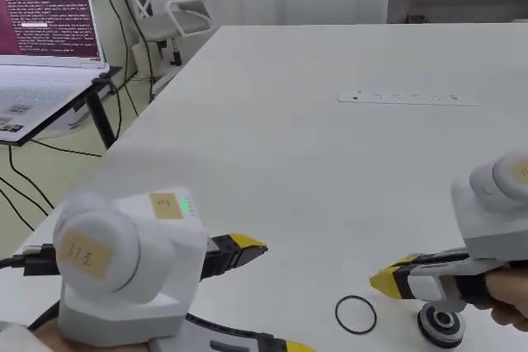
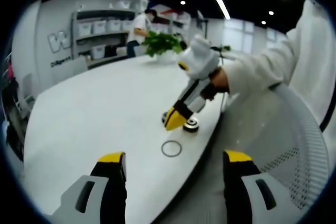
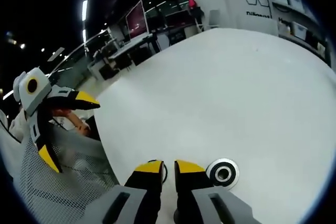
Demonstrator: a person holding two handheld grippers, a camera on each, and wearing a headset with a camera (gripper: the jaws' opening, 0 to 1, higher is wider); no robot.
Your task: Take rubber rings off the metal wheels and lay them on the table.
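Rubber ring (image 1: 338, 312), thin black circle, lies beside round metal wheel (image 1: 440, 324).

A thin black rubber ring (image 1: 355, 314) lies flat on the table (image 1: 313, 162), just beside a metal wheel (image 1: 440, 325) lying flat.

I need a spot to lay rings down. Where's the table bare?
The wide middle of the table, between the power strip and the ring, is bare. Crowded at the near edge: ring, wheel and right tongs sit close together.
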